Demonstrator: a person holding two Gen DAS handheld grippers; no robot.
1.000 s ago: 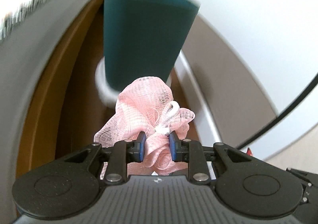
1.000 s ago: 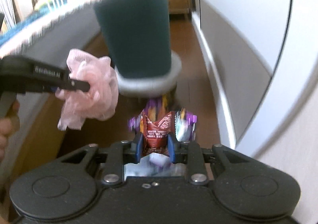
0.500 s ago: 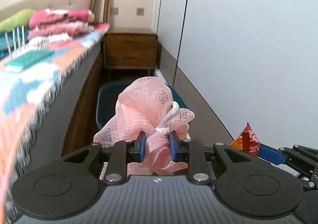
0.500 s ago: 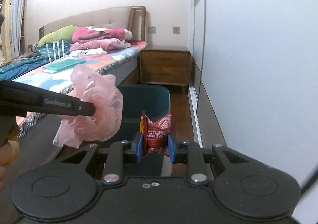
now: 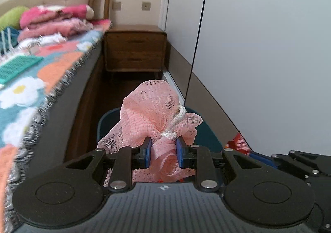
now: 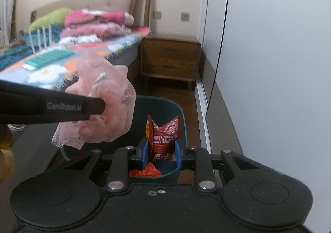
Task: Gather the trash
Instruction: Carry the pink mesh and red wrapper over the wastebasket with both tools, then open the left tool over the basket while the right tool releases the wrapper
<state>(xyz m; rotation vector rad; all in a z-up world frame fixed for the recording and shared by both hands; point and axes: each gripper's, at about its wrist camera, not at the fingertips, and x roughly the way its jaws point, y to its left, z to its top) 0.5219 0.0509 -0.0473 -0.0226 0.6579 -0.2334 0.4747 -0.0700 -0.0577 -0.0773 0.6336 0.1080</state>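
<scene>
Two pieces of trash up over the teal bin [image 6: 182,121], down on the floor between the bed [image 5: 51,96] and the white wardrobe [image 5: 258,46]. Left gripper [image 5: 163,153] with fingers squeezed tight on the pink net puff [image 5: 153,113], white cord [image 5: 175,123] poking out of the top. Right gripper [image 6: 161,155] with fingers pinched narrow on the red snack wrapper [image 6: 164,135], right above the open bin. Puff [image 6: 103,98] hanging over the bin's left edge, on the bed side. Something orange-red already down inside [image 6: 144,171]. Probably time to let go soon. Could go wrong with the puff: so light and fluffy, and so near the rim, easy to catch on the edge and roll out onto the floor by the bed. Net or cord could snag on a finger and not drop at all. Crinkly wrapper could stick to a pad or flutter sideways past the rim. Two grippers close together, so a bump could knock either piece away.
</scene>
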